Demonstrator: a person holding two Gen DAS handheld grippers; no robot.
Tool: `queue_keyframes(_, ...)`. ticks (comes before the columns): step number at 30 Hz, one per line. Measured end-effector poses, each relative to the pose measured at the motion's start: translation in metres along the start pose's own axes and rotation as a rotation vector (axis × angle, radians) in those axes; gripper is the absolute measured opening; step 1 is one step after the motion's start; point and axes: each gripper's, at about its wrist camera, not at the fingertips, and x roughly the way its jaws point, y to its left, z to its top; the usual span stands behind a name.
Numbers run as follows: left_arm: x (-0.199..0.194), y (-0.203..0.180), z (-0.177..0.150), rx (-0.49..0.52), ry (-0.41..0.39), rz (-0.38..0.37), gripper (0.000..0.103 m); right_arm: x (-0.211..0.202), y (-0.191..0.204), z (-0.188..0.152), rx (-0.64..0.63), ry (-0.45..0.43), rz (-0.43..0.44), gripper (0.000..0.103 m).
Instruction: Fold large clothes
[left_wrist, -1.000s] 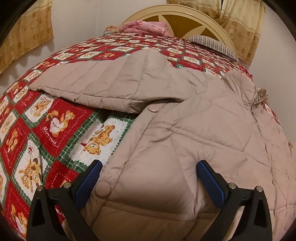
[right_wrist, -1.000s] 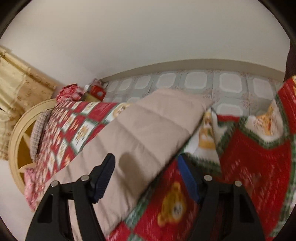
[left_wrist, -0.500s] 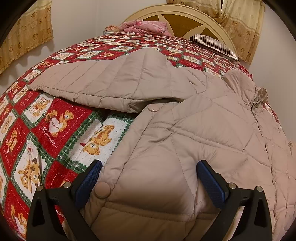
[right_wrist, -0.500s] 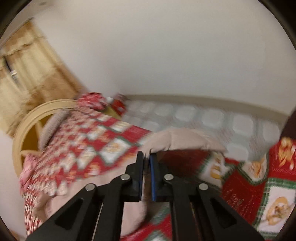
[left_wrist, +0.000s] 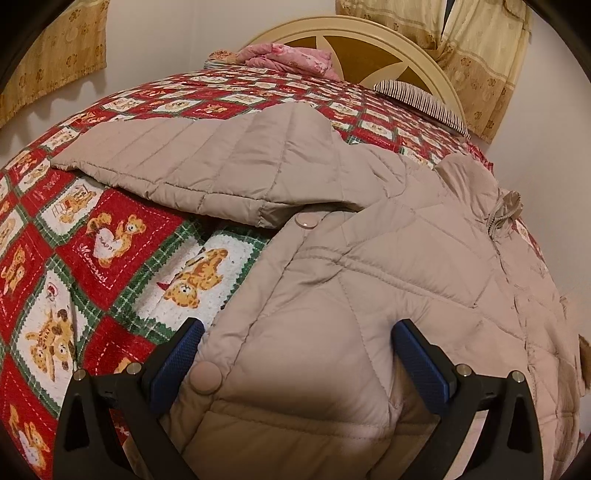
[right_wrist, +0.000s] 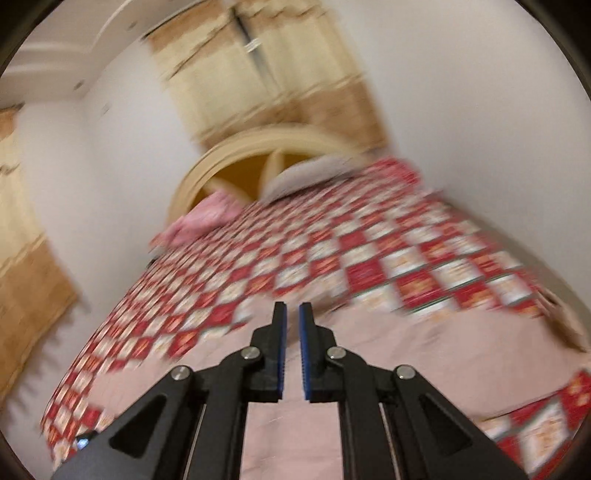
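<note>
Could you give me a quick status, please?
Left gripper open over coat. Right gripper shut, empty. Sleeve folded across. Nothing in the way.

I have closed my right gripper (right_wrist: 291, 314) with nothing visible between its pads, and swung it from the bed's edge toward the headboard (right_wrist: 258, 155).

text: "Memories", "HAPPY" | on: red bear square of bedspread (left_wrist: 107, 243) | else: none legible
</note>
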Motion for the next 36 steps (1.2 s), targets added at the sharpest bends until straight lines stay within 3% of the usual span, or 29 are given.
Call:
queue_keyframes(2,0.000,0.000,0.000,-0.002,-0.001,-0.004,0.102,0.025,0.022,-0.022,-0.021,0.064,0.025,0.010)
queue_keyframes(5,-0.001,0.001,0.001,-0.002,-0.001,-0.008,0.102,0.033,0.018,-0.041,0.058,0.083,0.031,0.015)
queue_keyframes(7,0.000,0.002,0.001,-0.004,-0.002,-0.011,0.102,0.025,0.001,-0.043,0.122,0.069,0.020,0.044)
queue_keyframes(8,0.000,0.001,0.001,-0.005,-0.002,-0.012,0.102,0.019,-0.015,-0.044,0.165,0.051,0.007,0.081)
queue_keyframes(9,0.000,0.001,0.001,-0.005,-0.002,-0.013,0.102,0.007,-0.032,-0.043,0.201,0.013,-0.025,0.102)
queue_keyframes(11,0.000,0.001,0.001,-0.004,-0.002,-0.011,0.102,-0.025,-0.067,-0.042,0.210,-0.074,-0.148,0.103)
queue_keyframes(17,0.000,0.002,0.001,0.001,0.001,-0.005,0.102,-0.097,-0.153,-0.028,-0.037,-0.112,-0.631,0.103)
queue_keyframes(20,0.001,0.000,0.001,0.006,0.003,0.003,0.102,-0.099,-0.190,-0.025,-0.198,-0.036,-0.810,0.103)
queue_keyframes(24,0.002,-0.002,0.001,0.015,0.007,0.018,0.102,-0.060,-0.233,-0.030,-0.307,0.175,-0.820,0.103)
queue_keyframes(26,0.002,-0.003,0.001,0.017,0.008,0.021,0.102,-0.034,-0.249,-0.035,-0.335,0.258,-0.857,0.099)
queue_keyframes(28,0.003,-0.004,0.001,0.019,0.010,0.024,0.102,-0.019,-0.261,-0.042,-0.327,0.277,-0.908,0.088)
queue_keyframes(31,0.003,-0.004,0.001,0.020,0.009,0.025,0.102,-0.011,-0.293,-0.043,-0.181,0.308,-0.951,0.045)
queue_keyframes(32,0.003,-0.004,0.001,0.020,0.010,0.025,0.102,-0.010,-0.305,-0.044,-0.111,0.332,-0.952,0.014)
queue_keyframes(34,0.003,-0.004,0.001,0.019,0.009,0.024,0.102,-0.017,-0.317,-0.047,-0.026,0.334,-0.971,0.008)
queue_keyframes(36,0.003,-0.004,0.001,0.017,0.008,0.020,0.102,-0.037,-0.319,-0.046,0.061,0.257,-0.924,0.007)
